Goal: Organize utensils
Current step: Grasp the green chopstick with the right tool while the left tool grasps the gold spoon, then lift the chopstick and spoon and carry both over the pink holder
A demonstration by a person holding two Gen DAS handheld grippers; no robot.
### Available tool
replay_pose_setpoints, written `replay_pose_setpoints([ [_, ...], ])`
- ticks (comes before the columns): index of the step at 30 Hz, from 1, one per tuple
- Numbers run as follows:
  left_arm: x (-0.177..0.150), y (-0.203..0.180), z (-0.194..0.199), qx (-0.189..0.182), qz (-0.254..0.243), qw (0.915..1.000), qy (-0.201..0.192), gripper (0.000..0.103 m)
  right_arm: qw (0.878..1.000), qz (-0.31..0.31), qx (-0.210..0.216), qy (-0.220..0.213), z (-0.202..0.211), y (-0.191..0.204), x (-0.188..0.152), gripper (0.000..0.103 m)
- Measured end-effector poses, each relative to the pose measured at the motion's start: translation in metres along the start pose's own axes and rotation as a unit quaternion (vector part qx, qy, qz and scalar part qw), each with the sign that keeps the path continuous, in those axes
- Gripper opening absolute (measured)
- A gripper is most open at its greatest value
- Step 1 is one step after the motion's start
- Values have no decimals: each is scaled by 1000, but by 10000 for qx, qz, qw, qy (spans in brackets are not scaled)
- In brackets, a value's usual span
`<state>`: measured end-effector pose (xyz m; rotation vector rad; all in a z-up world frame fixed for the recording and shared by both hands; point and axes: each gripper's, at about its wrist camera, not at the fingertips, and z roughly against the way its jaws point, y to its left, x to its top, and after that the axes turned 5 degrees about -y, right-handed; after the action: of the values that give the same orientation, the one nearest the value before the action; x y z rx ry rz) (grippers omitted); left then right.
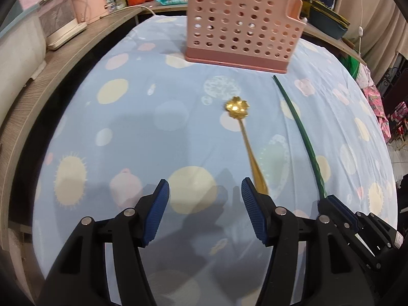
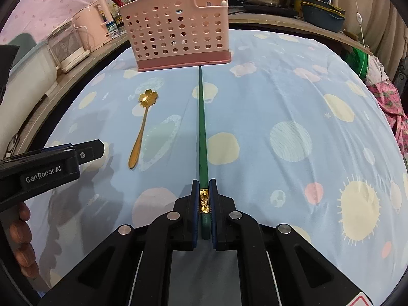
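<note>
The right tongs (image 2: 204, 191) are clamped tight on the thick end of a green chopstick (image 2: 202, 127), the pads pinching it at its gold band low in the centre of the right wrist view, while the thin tip runs up the frame and ends just short of the base of the pink holder (image 2: 176, 30). The left tongs (image 1: 205, 191) stand about half open with nothing between them, low in the centre of the left wrist view over the spotted blue cloth (image 1: 127, 127); the handle of the gold spoon (image 1: 244, 137) lies just beside the right-hand pad, outside the gap, its flower-shaped bowl pointing toward the holder in the upper middle. The step in hand looks like carrying the chopstick to the holder, with the spoon next for the other hand. To do it well, the chopstick should probably be lifted clear of the cloth before it goes forward, since its tip is close to the holder's base and could catch there or shove the light holder back. Tilting it tip-down over the open top, then easing the grip only once the tip is well inside, should stop it tipping out. The holder has a taller and a lower section; other utensils show above its rim, but which section they sit in I cannot tell.
</note>
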<state>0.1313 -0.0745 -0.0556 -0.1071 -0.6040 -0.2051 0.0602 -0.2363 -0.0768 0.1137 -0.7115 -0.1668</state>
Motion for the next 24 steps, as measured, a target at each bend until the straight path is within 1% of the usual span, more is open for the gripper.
replay_pose_setpoints([
  [5, 0, -19, -9, -204, -128, 9997, 59, 56, 10000, -30, 28, 14, 1, -2, 0, 7],
  [8, -2, -26, -17, -197, -218, 9995, 130, 54, 10000, -26, 40, 19, 0, -1, -1, 7],
  [10, -4, -30, -19, -109, -308, 9994, 79, 52, 10000, -33, 55, 24, 0, -2, -1, 7],
  [13, -5, -31, -18, -96, -375, 9992, 37, 43, 10000, -33, 58, 26, 0, -2, -2, 7],
  [15, -4, -31, -18, -107, -400, 9991, 17, 29, 10000, -36, 62, 24, 0, -2, -1, 7],
  [16, -4, -31, -17, -115, -403, 9991, 14, 26, 10000, -33, 58, 24, 0, -2, -2, 7],
  [18, -4, -31, -17, -141, -398, 9991, 6, 15, 10000, -32, 56, 24, 0, -2, -1, 7],
  [20, -5, -31, -16, -164, -414, 9990, -4, 11, 10000, -33, 54, 25, 0, -2, -1, 7],
  [24, -8, -31, -14, -203, -437, 9988, -26, 10, 10000, -34, 59, 29, 0, -2, -1, 7],
])
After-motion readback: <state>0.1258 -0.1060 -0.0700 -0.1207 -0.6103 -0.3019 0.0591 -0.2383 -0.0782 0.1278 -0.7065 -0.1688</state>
